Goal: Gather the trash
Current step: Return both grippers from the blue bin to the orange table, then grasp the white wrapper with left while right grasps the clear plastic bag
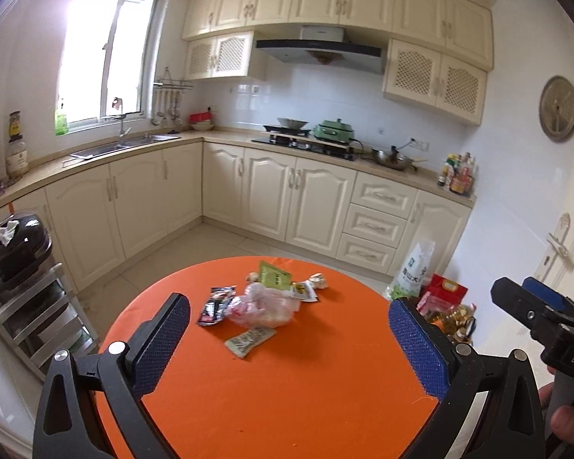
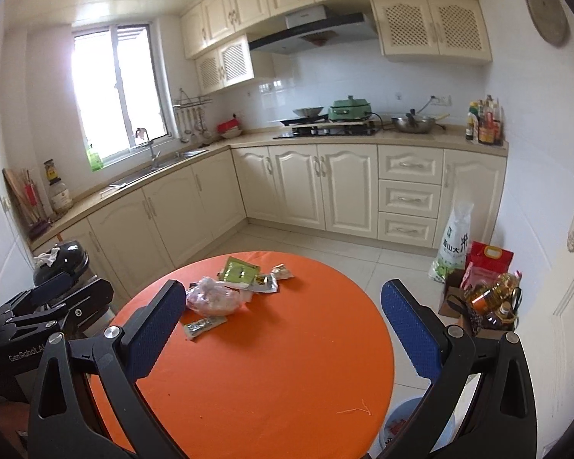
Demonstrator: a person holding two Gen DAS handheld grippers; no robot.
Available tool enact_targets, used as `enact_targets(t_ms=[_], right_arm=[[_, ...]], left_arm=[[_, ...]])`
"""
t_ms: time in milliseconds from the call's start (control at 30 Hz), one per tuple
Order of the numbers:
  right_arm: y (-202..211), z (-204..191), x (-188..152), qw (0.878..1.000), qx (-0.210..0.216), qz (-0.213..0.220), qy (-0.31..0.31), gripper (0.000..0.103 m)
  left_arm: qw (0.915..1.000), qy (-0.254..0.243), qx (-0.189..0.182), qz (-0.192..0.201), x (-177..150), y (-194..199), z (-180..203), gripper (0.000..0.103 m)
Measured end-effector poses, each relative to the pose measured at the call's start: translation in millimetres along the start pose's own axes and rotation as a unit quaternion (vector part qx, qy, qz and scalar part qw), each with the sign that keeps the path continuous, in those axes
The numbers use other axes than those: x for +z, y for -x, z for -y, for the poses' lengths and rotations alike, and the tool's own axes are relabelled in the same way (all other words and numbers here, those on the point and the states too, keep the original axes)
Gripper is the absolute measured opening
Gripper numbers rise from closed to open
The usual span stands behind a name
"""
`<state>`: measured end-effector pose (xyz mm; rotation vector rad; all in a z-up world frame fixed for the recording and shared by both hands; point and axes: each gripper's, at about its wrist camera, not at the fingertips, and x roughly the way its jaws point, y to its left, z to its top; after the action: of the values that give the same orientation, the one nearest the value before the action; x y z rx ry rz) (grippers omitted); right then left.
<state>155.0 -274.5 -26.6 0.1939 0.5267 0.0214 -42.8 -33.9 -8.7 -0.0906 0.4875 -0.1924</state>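
A pile of trash lies on the far half of a round orange table [image 1: 287, 401] [image 2: 287, 363]: a crumpled clear plastic bag [image 1: 262, 306] [image 2: 214, 296], a green packet [image 1: 273, 275] [image 2: 239, 269], a black wrapper [image 1: 216, 304], a small flat sachet [image 1: 250, 339] [image 2: 203, 325] and a crumpled white wrapper [image 1: 317, 281] [image 2: 283, 271]. My left gripper [image 1: 289, 338] is open and empty, held above the table's near half. My right gripper [image 2: 283, 323] is open and empty, also short of the pile. It also shows at the right edge of the left wrist view [image 1: 532, 306].
A blue bin [image 2: 413, 424] stands on the floor under the table's right edge. A black appliance on a metal rack [image 1: 15, 256] stands left of the table. A rice bag [image 2: 455, 241], a red bag [image 2: 488, 258] and oil bottles [image 2: 493, 294] sit by the right wall. Cream cabinets run behind.
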Motion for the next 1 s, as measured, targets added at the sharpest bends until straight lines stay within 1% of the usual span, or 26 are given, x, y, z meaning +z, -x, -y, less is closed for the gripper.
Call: enact_targets(t_ms=[67, 100, 133, 167, 267, 400, 433, 533, 600, 633, 667, 700, 800, 833, 933, 1000], right_arm=[[-2.0, -14.3, 1.0, 1.000, 0.011, 0.002, 0.012, 0.103], [-4.0, -20.3, 1.7, 1.000, 0.015, 0.001, 0.015, 0.103], [-6.5, -27.2, 1.4, 1.000, 0.021, 0.000, 0.021, 0.103], [-8.6, -31.6, 1.2, 0.999, 0.025, -0.001, 0.025, 0.103], [-18.9, -41.9, -0.6, 0.999, 0.035, -0.010, 0.031, 0.103], [-30.8, -53.1, -2.1, 0.998, 0.043, -0.020, 0.047, 0.103], [-34.8, -55.0, -2.4, 0.997, 0.044, -0.022, 0.051, 0.103], [-50.7, -57.7, -4.1, 0.997, 0.049, -0.033, 0.058, 0.103], [-67.7, -57.2, -5.9, 0.996, 0.047, -0.048, 0.060, 0.103], [-75.9, -57.2, -7.0, 0.995, 0.049, -0.055, 0.062, 0.103], [-84.7, -56.5, -9.7, 0.995, 0.049, -0.062, 0.063, 0.103], [-95.6, -55.3, -12.1, 0.994, 0.047, -0.072, 0.064, 0.103], [-120.9, -52.0, -19.2, 0.992, 0.049, -0.095, 0.061, 0.103], [-131.3, -48.7, -22.1, 0.991, 0.048, -0.105, 0.061, 0.103], [-158.7, -44.1, -30.4, 0.989, 0.049, -0.128, 0.058, 0.103], [-179.8, -39.8, -37.1, 0.987, 0.052, -0.145, 0.052, 0.103]], left_arm=[[0.9997, 0.010, 0.022, 0.004, -11.8, 16.7, -14.9, 0.102], [0.9995, 0.014, 0.029, 0.004, -17.1, 19.2, -8.5, 0.102], [0.9991, 0.019, 0.038, 0.004, -23.6, 26.9, -15.2, 0.102], [0.9988, 0.021, 0.045, 0.003, -29.5, 32.7, -12.7, 0.102], [0.9979, 0.030, 0.057, -0.004, -44.1, 40.2, -11.6, 0.102], [0.9971, 0.033, 0.068, -0.015, -44.5, 36.7, -9.8, 0.102], [0.9968, 0.032, 0.070, -0.018, -48.8, 37.3, -8.7, 0.102], [0.9964, 0.031, 0.071, -0.034, -28.5, 12.1, -13.6, 0.102], [0.9960, 0.027, 0.073, -0.044, -20.8, -6.4, -7.9, 0.102], [0.9957, 0.026, 0.073, -0.051, -9.5, -21.5, -13.0, 0.102], [0.9953, 0.026, 0.072, -0.059, -11.2, -28.9, -11.1, 0.102], [0.9951, 0.027, 0.069, -0.065, 1.2, -45.2, -12.8, 0.102], [0.9939, 0.021, 0.065, -0.087, 7.3, -77.5, -7.3, 0.102], [0.9933, 0.020, 0.064, -0.094, 19.1, -95.1, -9.0, 0.102], [0.9913, 0.014, 0.059, -0.117, 29.2, -135.3, -6.1, 0.102], [0.9899, 0.011, 0.058, -0.129, 39.4, -166.6, -10.7, 0.102]])
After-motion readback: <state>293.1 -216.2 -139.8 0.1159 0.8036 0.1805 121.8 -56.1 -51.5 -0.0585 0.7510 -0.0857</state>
